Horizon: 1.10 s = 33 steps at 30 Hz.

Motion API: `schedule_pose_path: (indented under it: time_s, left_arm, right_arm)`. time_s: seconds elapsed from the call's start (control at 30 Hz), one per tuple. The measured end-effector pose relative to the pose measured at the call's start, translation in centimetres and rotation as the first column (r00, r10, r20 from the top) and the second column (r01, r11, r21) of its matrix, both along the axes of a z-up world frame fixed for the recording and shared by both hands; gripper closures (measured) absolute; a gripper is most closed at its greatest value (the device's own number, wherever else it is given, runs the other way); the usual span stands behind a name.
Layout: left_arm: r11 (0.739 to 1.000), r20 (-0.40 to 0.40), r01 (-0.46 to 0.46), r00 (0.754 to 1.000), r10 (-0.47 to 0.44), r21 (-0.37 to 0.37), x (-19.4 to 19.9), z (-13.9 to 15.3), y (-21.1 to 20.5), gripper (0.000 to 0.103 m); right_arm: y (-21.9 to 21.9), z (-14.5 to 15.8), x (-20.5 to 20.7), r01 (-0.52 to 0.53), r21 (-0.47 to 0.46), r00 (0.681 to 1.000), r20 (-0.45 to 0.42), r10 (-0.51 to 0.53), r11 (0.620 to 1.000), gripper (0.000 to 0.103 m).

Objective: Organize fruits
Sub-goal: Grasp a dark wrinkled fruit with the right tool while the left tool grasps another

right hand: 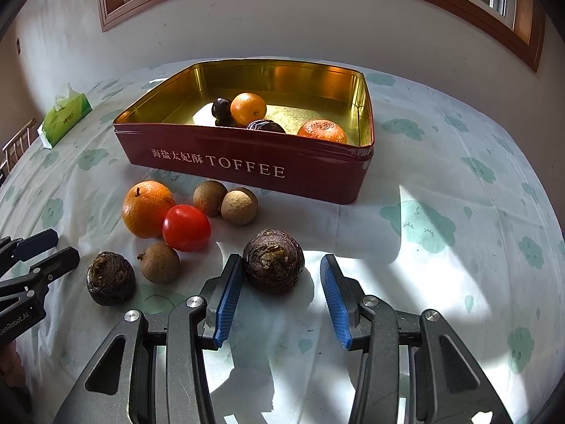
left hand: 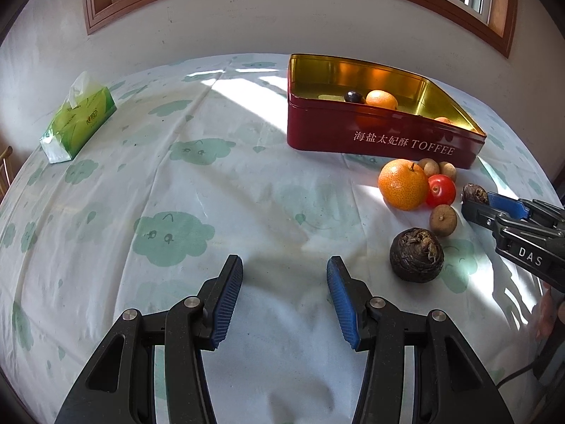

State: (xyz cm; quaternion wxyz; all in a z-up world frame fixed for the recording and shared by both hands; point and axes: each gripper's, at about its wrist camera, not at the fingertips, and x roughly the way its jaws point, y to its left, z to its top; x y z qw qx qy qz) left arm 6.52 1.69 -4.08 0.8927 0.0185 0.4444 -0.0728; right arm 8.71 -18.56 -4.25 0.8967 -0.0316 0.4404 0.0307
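My right gripper [right hand: 280,261] stands open around a dark water chestnut [right hand: 273,265] on the cloth. Its left pad is at the chestnut's side and the right pad is well apart from it. To the left lie a second water chestnut [right hand: 110,279], a brown longan [right hand: 159,263], a red tomato [right hand: 186,228], an orange fruit [right hand: 146,208] and two more longans [right hand: 239,206]. Behind them is the red toffee tin [right hand: 247,169], holding tangerines and dark fruits. My left gripper [left hand: 284,265] is open over bare cloth, left of the second chestnut [left hand: 416,254].
A green tissue pack [left hand: 79,120] lies at the far left of the table. The table runs up to a white wall under a wood-framed window. A wooden chair back [right hand: 16,146] shows past the table's left edge.
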Motion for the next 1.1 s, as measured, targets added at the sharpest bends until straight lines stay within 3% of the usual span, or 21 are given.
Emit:
schedule_pose_path:
  time_s: [0.1, 0.73, 1.1]
  left_arm:
    - [1.000, -0.002, 0.019, 1.000, -0.019, -0.004, -0.5, 0.0, -0.5, 0.052]
    - [0.991, -0.003, 0.134, 0.991, -0.134, -0.004, -4.2, 0.1, -4.7, 0.048]
    - [0.991, 0.001, 0.132, 0.991, -0.132, 0.001, -3.4, -0.1, -6.8, 0.046]
  right_arm:
    - [0.1, 0.0, 0.0, -0.001, -0.003, 1.000, 0.011, 0.001, 1.000, 0.071]
    - [-4.0, 0.0, -3.9, 0.100, 0.008, 0.995, 0.029, -0.100, 0.995, 0.072]
    - [-6.1, 0.0, -5.0, 0.135, 0.027, 0.990, 0.030, -0.136, 0.990, 0.072]
